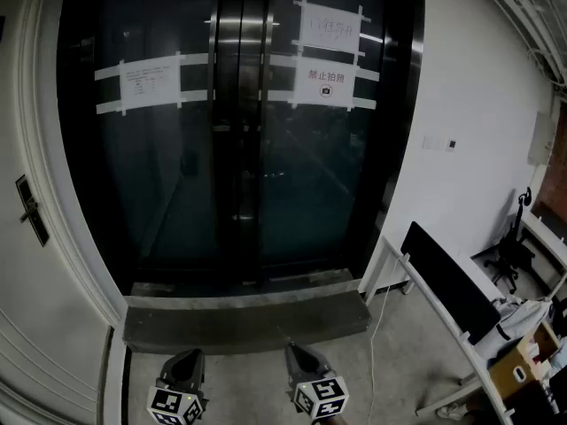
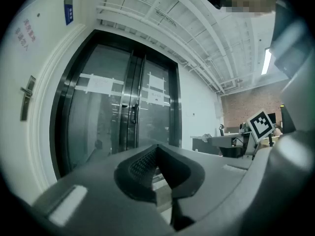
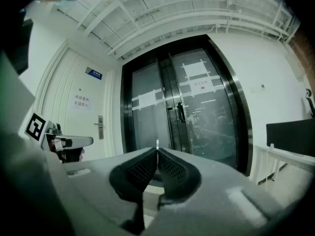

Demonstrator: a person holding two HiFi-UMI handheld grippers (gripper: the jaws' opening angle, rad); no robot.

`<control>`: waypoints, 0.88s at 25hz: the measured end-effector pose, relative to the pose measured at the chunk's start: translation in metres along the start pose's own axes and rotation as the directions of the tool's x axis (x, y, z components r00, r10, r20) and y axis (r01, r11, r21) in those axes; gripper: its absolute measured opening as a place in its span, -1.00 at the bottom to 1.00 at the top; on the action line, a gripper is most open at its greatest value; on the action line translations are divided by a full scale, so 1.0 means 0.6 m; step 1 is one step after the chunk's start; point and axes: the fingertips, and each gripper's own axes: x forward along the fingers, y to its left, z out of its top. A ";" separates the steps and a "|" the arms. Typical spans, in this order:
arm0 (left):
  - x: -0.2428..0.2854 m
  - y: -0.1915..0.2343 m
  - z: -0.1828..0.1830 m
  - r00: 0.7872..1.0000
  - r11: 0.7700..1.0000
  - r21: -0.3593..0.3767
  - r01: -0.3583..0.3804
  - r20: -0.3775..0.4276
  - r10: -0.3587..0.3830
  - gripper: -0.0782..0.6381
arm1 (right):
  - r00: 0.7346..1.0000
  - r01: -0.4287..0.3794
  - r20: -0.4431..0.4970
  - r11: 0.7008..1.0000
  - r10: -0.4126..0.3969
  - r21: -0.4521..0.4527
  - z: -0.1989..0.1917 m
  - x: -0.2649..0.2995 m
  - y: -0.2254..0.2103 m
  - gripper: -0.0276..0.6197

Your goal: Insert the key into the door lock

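Note:
My right gripper (image 1: 293,351) is low in the head view, level and pointing at the glass double doors (image 1: 239,122). Its jaws are shut on a thin metal key (image 3: 157,144), whose tip pokes out past the pads. My left gripper (image 1: 195,358) hangs beside it, jaws closed with nothing between them (image 2: 157,147). A white door on the left carries a handle and lock plate (image 1: 32,211), which the right gripper view (image 3: 100,127) and the left gripper view (image 2: 27,97) both show. Both grippers are well short of any door.
A raised dark threshold step (image 1: 248,317) lies before the glass doors, which bear taped paper notices (image 1: 330,27). A vertical pull handle (image 3: 180,112) sits at the doors' seam. A white desk with a dark monitor (image 1: 447,277) and clutter stands to the right.

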 end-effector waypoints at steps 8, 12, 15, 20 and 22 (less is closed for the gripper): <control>0.033 -0.010 -0.003 1.000 1.000 -0.009 -0.011 0.005 0.011 -0.77 | 0.999 -0.030 0.020 0.999 0.029 0.018 0.010 0.015 -0.029 -0.89; 0.046 -0.018 -0.004 0.999 0.999 -0.011 -0.038 0.009 0.038 -0.77 | 0.999 -0.048 0.014 0.999 0.048 0.002 0.014 0.018 -0.052 -0.89; 0.054 -0.022 -0.021 0.998 0.998 -0.004 -0.057 0.002 0.057 -0.77 | 0.998 -0.054 0.017 0.999 0.054 -0.001 0.016 0.020 -0.075 -0.89; 0.066 -0.040 -0.030 0.997 0.997 -0.021 -0.070 -0.016 0.070 -0.77 | 0.997 -0.076 0.014 0.997 0.075 0.006 0.011 0.030 -0.102 -0.89; 0.073 -0.031 -0.033 0.996 0.996 -0.003 -0.088 -0.006 0.088 -0.77 | 0.997 -0.082 0.009 0.997 0.082 0.011 0.009 0.039 -0.106 -0.89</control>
